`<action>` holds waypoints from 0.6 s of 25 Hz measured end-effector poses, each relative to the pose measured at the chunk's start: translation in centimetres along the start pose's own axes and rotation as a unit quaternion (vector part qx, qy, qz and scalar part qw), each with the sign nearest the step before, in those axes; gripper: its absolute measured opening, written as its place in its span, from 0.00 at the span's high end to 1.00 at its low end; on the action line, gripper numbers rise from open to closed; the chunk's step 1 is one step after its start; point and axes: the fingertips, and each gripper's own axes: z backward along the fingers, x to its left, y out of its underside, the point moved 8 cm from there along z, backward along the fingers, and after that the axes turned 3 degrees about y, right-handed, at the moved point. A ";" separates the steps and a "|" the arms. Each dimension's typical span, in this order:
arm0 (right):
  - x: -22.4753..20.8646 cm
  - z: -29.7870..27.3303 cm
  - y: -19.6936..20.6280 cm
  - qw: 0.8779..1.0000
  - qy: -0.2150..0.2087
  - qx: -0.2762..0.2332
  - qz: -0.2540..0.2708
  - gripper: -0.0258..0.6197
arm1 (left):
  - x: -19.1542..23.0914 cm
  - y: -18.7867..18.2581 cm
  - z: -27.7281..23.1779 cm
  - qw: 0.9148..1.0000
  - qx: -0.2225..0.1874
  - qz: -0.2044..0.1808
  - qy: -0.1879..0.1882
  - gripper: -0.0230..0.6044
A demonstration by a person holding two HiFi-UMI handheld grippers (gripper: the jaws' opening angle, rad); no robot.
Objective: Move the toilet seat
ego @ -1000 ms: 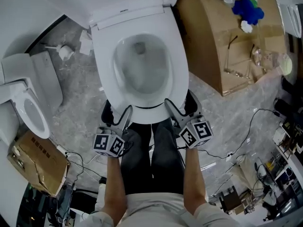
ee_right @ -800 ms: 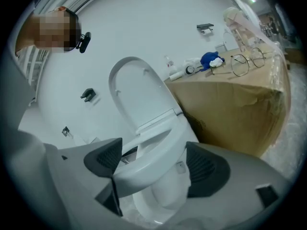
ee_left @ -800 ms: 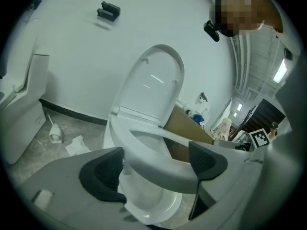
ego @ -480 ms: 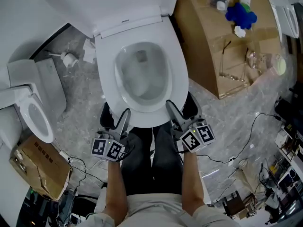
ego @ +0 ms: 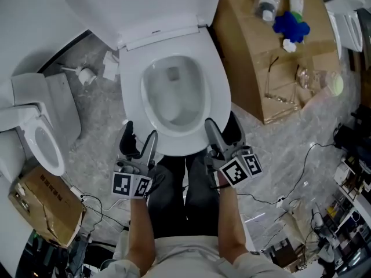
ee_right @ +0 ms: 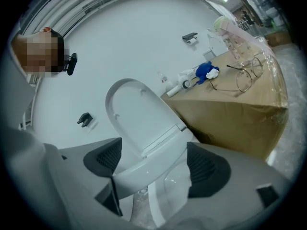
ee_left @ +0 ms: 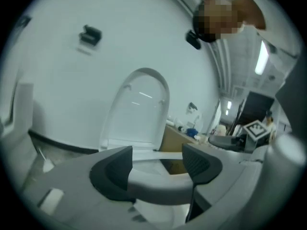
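One cardboard box (ego: 243,57) beside toilet seat (ego: 130,97)

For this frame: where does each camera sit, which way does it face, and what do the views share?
Head view: on the head, looking steeply down at seat, raised lid, box; shows forearms, legs, left gripper, right gripper.
Left gripper view: low at the seat's front, facing the lid; shows its jaws closing, seat between them.
Right gripper view: low beside it, facing lid and box; jaws apart, seat between them.
Shared: all three show seat and lid; both gripper views catch the person overhead.
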 end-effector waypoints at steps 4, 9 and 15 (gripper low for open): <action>0.5 -0.1 -0.7 1.000 0.004 -0.005 -0.009 0.30 | -0.6 -2.7 -2.6 0.996 0.018 -0.087 -0.001 0.44; 1.4 -0.6 -1.8 0.999 0.006 -0.023 -0.030 0.29 | -1.0 -4.2 -3.5 0.993 0.019 -0.112 -0.014 0.44; 2.6 -1.2 -3.3 0.998 0.008 -0.040 -0.048 0.28 | -1.6 -6.1 -3.7 0.993 0.002 -0.118 -0.024 0.44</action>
